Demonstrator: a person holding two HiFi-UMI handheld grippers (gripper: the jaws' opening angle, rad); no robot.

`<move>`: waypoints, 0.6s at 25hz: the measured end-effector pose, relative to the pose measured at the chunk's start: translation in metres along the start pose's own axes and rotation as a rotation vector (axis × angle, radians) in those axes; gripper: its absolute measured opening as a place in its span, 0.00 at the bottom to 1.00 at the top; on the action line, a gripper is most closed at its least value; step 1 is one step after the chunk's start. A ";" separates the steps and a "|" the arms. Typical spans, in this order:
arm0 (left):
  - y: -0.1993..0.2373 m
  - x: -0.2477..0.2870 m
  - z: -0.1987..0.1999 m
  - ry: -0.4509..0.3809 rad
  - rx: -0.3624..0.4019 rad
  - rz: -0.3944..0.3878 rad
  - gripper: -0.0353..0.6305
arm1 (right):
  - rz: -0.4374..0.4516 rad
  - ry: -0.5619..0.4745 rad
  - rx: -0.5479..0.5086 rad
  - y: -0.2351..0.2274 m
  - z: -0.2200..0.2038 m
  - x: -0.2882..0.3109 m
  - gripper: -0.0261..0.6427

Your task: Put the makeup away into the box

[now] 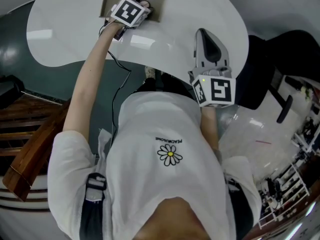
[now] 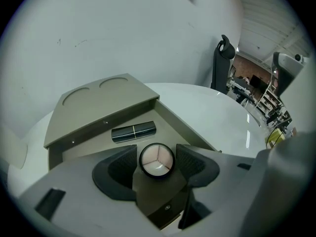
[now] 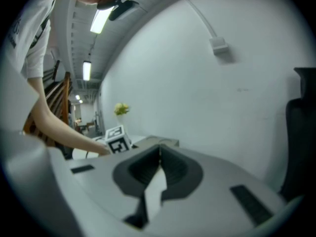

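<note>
An olive-grey box [image 2: 101,105] stands open on the white table [image 2: 212,112], its lid tipped back. On the box floor lies a black lipstick tube [image 2: 134,132]. In front of it sits a round black compact [image 2: 156,160] with a pale face, between the pads of my left gripper [image 2: 156,150]; a thin gap shows on each side, so the jaws are open around it. In the head view the left gripper [image 1: 140,6] reaches into the box [image 1: 107,4] at the table's far edge. My right gripper [image 1: 202,33] hovers over the near right of the table, shut and empty [image 3: 159,149].
The round white table [image 1: 75,39] ends close to my body, with dark floor to the left. A black chair [image 1: 265,69] stands on the right, a wooden bench [image 1: 30,149] on the left. A wall rises just behind the box.
</note>
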State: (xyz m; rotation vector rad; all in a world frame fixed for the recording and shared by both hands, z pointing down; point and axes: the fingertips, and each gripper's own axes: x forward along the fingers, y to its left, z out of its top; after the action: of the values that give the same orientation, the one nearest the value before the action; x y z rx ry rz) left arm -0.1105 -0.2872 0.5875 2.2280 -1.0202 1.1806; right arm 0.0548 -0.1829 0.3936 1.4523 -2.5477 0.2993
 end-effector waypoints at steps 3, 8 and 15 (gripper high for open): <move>-0.002 -0.005 -0.001 -0.008 -0.026 -0.010 0.44 | 0.018 -0.011 -0.009 0.006 0.003 0.001 0.08; 0.007 -0.049 0.034 -0.139 0.009 0.104 0.36 | 0.126 -0.032 -0.152 0.031 0.014 0.008 0.08; 0.000 -0.183 0.092 -0.477 0.001 0.316 0.10 | 0.196 -0.102 -0.207 0.066 0.049 0.023 0.08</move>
State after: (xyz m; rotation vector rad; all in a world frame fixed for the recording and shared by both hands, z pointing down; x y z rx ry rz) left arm -0.1300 -0.2720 0.3842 2.4738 -1.6035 0.7668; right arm -0.0172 -0.1822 0.3474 1.1755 -2.7122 -0.0119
